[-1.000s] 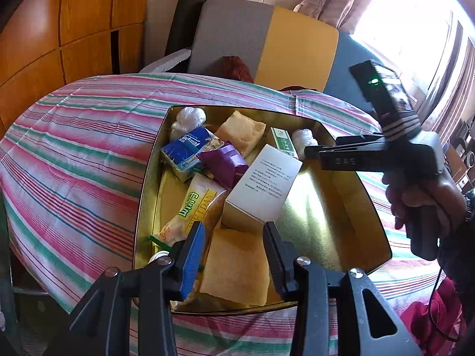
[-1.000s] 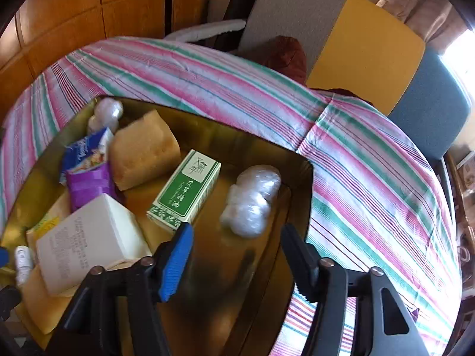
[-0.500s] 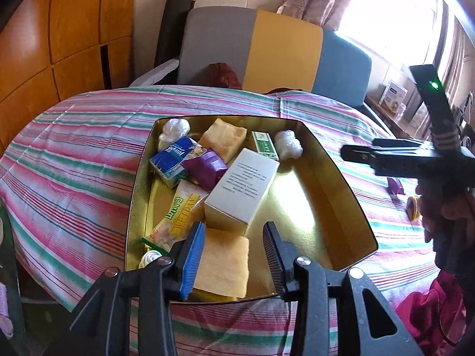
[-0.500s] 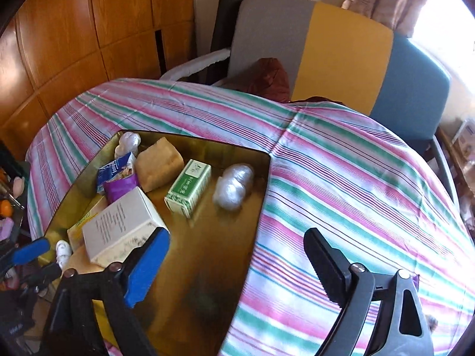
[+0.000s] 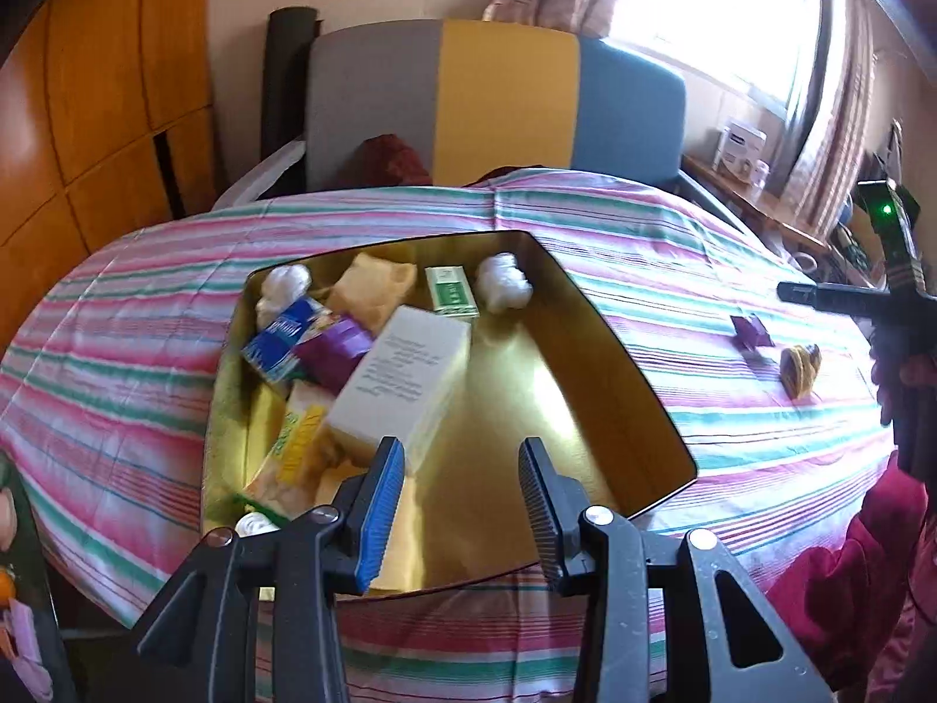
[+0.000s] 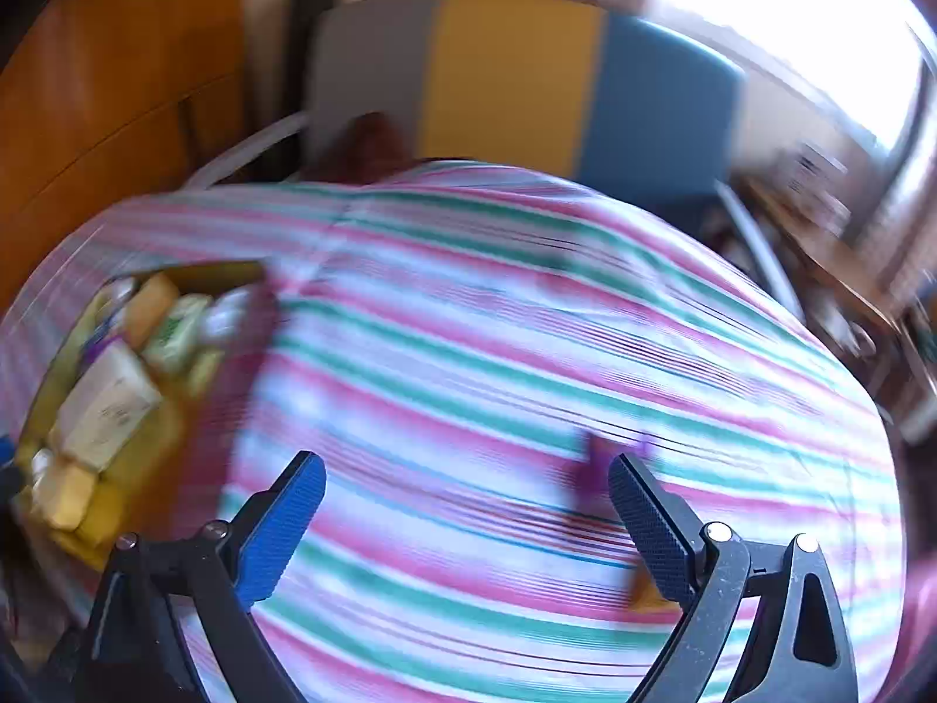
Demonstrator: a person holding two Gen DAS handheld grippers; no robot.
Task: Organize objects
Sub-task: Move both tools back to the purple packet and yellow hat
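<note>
Left wrist view: the left gripper (image 5: pixel 462 489) hangs over the near end of the gold tray (image 5: pixel 621 351), fingers parted to a middling gap with nothing between them.
Tray: sits on the striped tablecloth (image 5: pixel 134 363), its right half bare and shiny, its left half crowded.
Tray contents: a white box (image 5: pixel 404 375) lies tilted on top of the pile; a blue packet (image 5: pixel 281 334) and a purple packet (image 5: pixel 334 348) sit just behind it to the left; a green box (image 5: pixel 451 292) lies flat near the far wall, with a white plastic-wrapped bundle (image 5: pixel 503 288) just beside it and another white bundle (image 5: pixel 284 284) in the far left corner.
More in the tray: a tan pastry (image 5: pixel 372 293) next to the green box, and a yellow snack bag (image 5: pixel 296 445) along the left wall under the white box.
Loose on the cloth: a small purple wrapper (image 5: pixel 751 331) and a brown-and-yellow item (image 5: pixel 801 369) lie close together, well to the right of the tray.
Right wrist view: heavily blurred; the right gripper (image 6: pixel 465 507) is spread wide and empty above the tablecloth (image 6: pixel 468 351), with the purple wrapper (image 6: pixel 591 468) just off its right finger.
Right gripper seen from the left: held out over the table's right edge, apart from both loose items.
Background: a chair (image 5: pixel 498 105) in grey, yellow and blue stands behind the table.
</note>
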